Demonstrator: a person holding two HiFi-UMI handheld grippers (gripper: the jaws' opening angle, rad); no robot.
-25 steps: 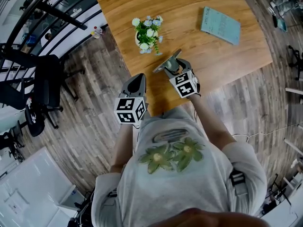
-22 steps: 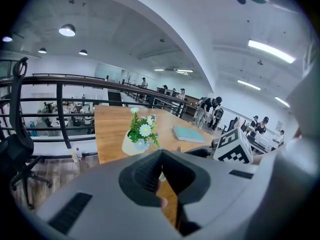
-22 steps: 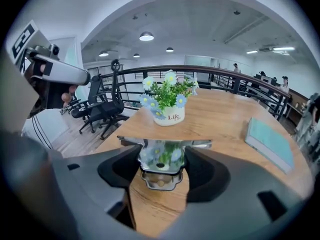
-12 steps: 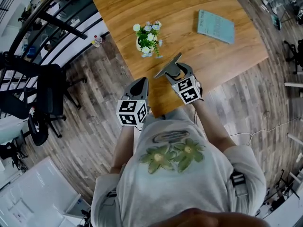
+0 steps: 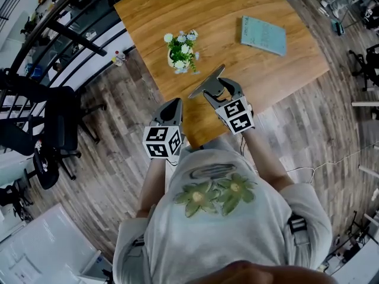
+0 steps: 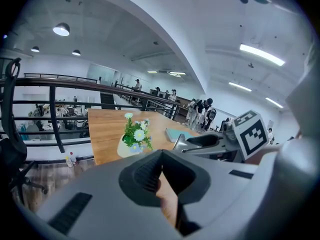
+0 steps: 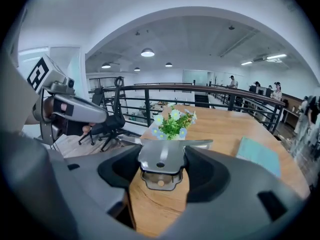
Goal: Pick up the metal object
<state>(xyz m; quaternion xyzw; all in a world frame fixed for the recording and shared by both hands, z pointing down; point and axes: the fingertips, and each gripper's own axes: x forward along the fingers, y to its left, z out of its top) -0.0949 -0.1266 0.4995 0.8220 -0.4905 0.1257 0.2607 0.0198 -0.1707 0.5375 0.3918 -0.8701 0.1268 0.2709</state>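
Note:
The metal object [image 5: 206, 81] is a flat grey hinged bracket, and my right gripper [image 5: 217, 92] is shut on it above the near part of the wooden table [image 5: 237, 64]. In the right gripper view the bracket [image 7: 161, 162] fills the gap between the jaws, held clear of the wood. My left gripper [image 5: 172, 108] hangs shut and empty just off the table's near left edge. From the left gripper view its jaws meet at the tips [image 6: 161, 154], and the right gripper with the bracket [image 6: 189, 142] shows beyond.
A small pot of white and blue flowers [image 5: 180, 51] stands on the table just beyond the bracket. A teal book [image 5: 263, 35] lies at the far right. A black railing [image 5: 65, 31] and office chair [image 5: 41, 123] stand left over wood flooring.
The right gripper has kept its hold on the bracket and sits slightly higher and farther right. The left gripper has barely moved.

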